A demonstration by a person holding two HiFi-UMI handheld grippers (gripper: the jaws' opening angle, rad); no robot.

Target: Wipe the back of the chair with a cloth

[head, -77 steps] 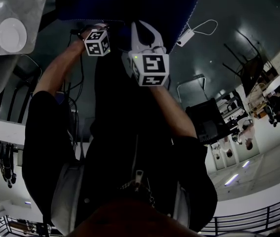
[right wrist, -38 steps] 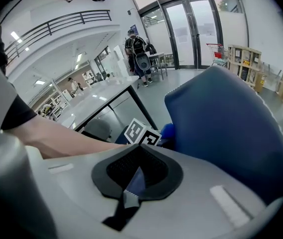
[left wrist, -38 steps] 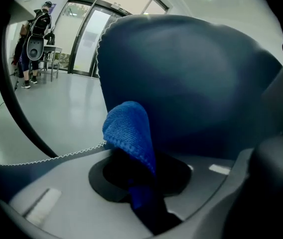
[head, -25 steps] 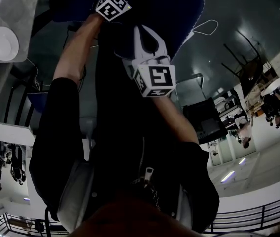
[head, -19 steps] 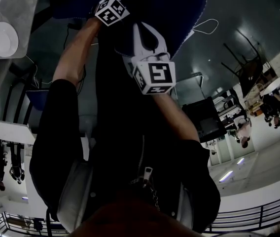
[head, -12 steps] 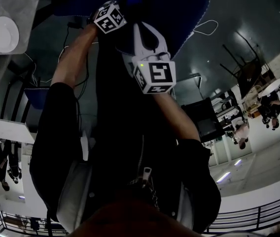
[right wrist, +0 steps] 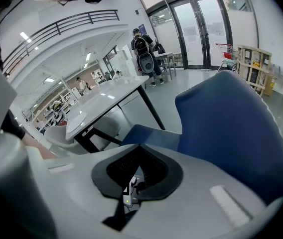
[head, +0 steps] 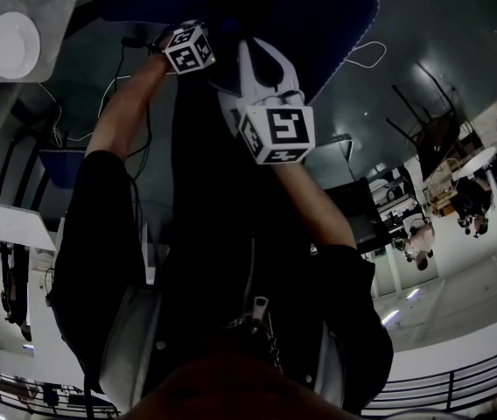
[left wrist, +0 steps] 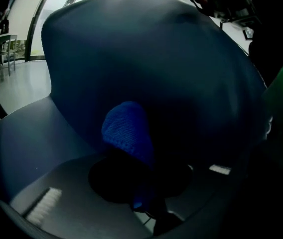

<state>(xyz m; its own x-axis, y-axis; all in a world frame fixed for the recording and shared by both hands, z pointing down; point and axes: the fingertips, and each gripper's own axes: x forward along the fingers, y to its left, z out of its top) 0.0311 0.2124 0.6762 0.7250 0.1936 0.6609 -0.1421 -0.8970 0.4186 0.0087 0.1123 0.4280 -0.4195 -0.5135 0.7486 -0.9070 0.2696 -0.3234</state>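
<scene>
Blue knit cloth [left wrist: 125, 132], bunched into a small wad, is pinched between the jaws of the left gripper [left wrist: 134, 173]. Its free tip points at the back of the chair [left wrist: 156, 59], which fills the left gripper view. Whether the cloth touches the back cannot be told. The right gripper [right wrist: 137, 156] is held nearer the person, beside the chair and apart from it, with its jaws pressed together on nothing. A white table [right wrist: 106, 99] with a plate [head: 10, 44] stands beyond.

Likely faults from here:
- Only a short wad projects past the jaws, so firm pressure could bring the bare jaw tips onto the upholstery and scuff it.
- Drag across the fabric could pull the cloth out of the pinch.
- The narrow contact patch could leave strips of the broad, curved back unwiped unless the strokes overlap.
- Nothing braces the chair, since the right gripper does not hold it, so a hard stroke could push or turn it away.
</scene>
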